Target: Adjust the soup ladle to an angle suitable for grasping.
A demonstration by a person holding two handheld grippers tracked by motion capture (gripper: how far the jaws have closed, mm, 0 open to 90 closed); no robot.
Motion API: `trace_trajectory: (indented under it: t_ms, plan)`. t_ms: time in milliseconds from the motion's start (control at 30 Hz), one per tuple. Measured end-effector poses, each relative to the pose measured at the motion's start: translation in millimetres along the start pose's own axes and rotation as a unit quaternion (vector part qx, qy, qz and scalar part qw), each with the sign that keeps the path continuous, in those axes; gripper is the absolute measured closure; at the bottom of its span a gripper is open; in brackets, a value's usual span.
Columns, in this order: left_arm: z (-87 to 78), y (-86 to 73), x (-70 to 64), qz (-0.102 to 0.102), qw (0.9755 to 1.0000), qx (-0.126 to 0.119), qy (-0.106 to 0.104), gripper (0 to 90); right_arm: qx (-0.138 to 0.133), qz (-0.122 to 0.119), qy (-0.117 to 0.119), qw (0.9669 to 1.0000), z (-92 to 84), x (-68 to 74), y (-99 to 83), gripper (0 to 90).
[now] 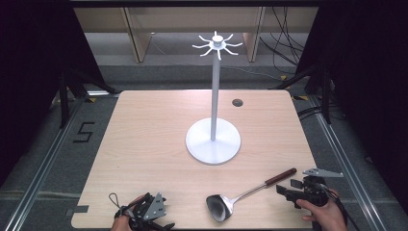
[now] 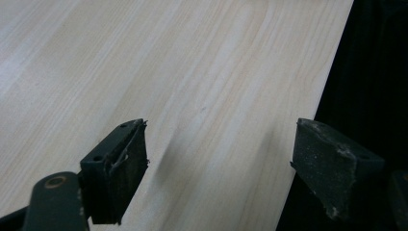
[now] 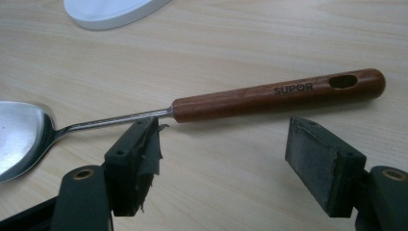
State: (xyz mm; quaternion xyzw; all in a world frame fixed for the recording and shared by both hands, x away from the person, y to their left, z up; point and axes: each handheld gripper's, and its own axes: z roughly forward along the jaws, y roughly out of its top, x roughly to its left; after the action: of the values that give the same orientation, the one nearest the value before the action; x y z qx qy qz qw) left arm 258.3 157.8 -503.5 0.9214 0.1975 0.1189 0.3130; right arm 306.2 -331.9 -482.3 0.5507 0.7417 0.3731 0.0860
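From above, you have one ladle (image 1: 240,197), one white stand (image 1: 213,140), and two grippers: left gripper (image 1: 144,214), right gripper (image 1: 288,192). Your left gripper's view shows parted jaws over bare table (image 2: 192,72). Your right gripper's view: jaws apart, empty, ladle handle (image 3: 279,94) lying just beyond.

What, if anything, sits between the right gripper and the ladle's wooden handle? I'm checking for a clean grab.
Nothing visible: the right gripper has open jaws just short of the ladle, with bare table between.
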Motion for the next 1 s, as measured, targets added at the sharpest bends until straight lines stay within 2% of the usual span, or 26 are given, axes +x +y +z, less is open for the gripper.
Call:
trace_trajectory:
  t_ms: [33, 67, 133, 167, 200, 233, 267, 367, 433, 467, 533, 567, 600, 633, 667, 700, 767, 800, 833, 933, 1000]
  plan:
    - [0.1, -0.1, 0.0, -0.001, 1.0, 0.0, 0.0, 19.1, 0.005, 0.008, 0.0, 1.0, 0.6, 1.8, 0.7, 28.9]
    - [0.1, -0.2, 0.1, -0.002, 1.0, 0.0, 0.0, 19.1, 0.012, 0.026, 0.002, 0.9996, 1.4, 4.4, 1.2, 28.9]
    - [0.3, -0.1, 0.0, -0.004, 1.0, -0.002, -0.001, 19.1, 0.008, 0.022, 0.007, 0.9997, 4.2, 3.4, 2.2, 28.9]
    - [0.2, 0.0, 0.2, -0.003, 1.0, -0.001, 0.0, 19.1, 0.01, 0.028, 0.006, 0.9996, 5.8, 3.5, 3.3, 28.9]
    - [0.2, -0.1, 0.1, -0.002, 1.0, -0.001, 0.001, 19.1, 0.012, 0.019, 0.005, 0.9997, 8.0, 2.0, 5.2, 28.9]
    - [0.2, -0.2, 0.1, -0.001, 1.0, 0.0, 0.0, 19.1, 0.015, 0.031, 0.006, 0.9994, 10.3, 4.3, 8.2, 28.9]
    - [0.2, -0.3, 0.2, -0.002, 1.0, 0.0, 0.0, 19.1, 0.013, 0.011, -0.003, 0.9998, 11.5, 2.3, 9.7, 28.9]
    - [0.0, -0.2, -0.3, -0.005, 1.0, -0.003, -0.003, 19.1, 0.034, 0.049, -0.007, 0.9982, 15.6, 6.1, 13.4, 28.9]
    - [-0.1, -0.5, -0.3, -0.004, 1.0, -0.002, -0.003, 19.1, 0.036, 0.04, -0.006, 0.9985, 18.2, 5.2, 14.7, 29.0]
    - [-0.2, -0.5, -0.1, -0.004, 1.0, -0.003, -0.002, 19.1, 0.046, 0.054, -0.001, 0.9975, 18.0, 7.8, 15.0, 29.0]
    - [-0.3, 0.0, 0.2, -0.004, 1.0, 0.0, -0.003, 19.1, 0.048, 0.053, -0.002, 0.9974, 20.1, 9.1, 14.2, 28.9]
    - [-0.3, -0.1, 0.3, -0.002, 1.0, 0.001, -0.002, 19.1, 0.056, 0.055, -0.018, 0.9967, 20.8, 10.7, 14.4, 28.9]
    - [-0.2, -0.1, 0.3, 0.0, 1.0, 0.004, 0.0, 19.1, 0.056, 0.034, -0.009, 0.9978, 21.8, 7.5, 14.9, 28.9]
    - [-0.2, -0.1, 0.3, 0.0, 1.0, 0.004, 0.0, 19.1, 0.056, 0.034, -0.009, 0.9978, 21.8, 7.5, 14.9, 28.9]
    - [0.0, -0.1, 0.1, -0.003, 1.0, 0.002, -0.001, 19.1, 0.057, 0.056, 0.009, 0.9968, 24.5, 8.8, 15.0, 28.8]
    - [0.5, -0.4, -0.2, -0.005, 1.0, -0.005, -0.004, 19.0, 0.051, 0.055, -0.002, 0.9972, 26.7, 9.3, 17.2, 28.1]
    - [0.6, -0.4, -0.3, -0.005, 1.0, -0.006, -0.004, 19.1, 0.054, 0.055, -0.002, 0.997, 27.8, 9.3, 20.4, 27.0]
    - [0.6, -0.7, 0.2, -0.003, 1.0, -0.003, -0.001, 19.1, 0.058, 0.043, -0.02, 0.9972, 27.8, 9.0, 23.0, 26.7]
    - [0.7, -0.7, 0.5, -0.002, 1.0, -0.002, 0.0, 19.1, 0.052, 0.051, -0.003, 0.9974, 30.4, 9.1, 23.8, 26.6]
    - [0.7, -0.6, -0.1, -0.004, 1.0, -0.005, -0.001, 19.1, 0.065, 0.077, -0.019, 0.9947, 35.8, 13.9, 31.1, 24.5]
    - [0.6, -0.9, -0.2, -0.005, 1.0, -0.005, -0.004, 19.1, 0.043, 0.058, -0.014, 0.9973, 41.7, 12.4, 32.6, 24.5]
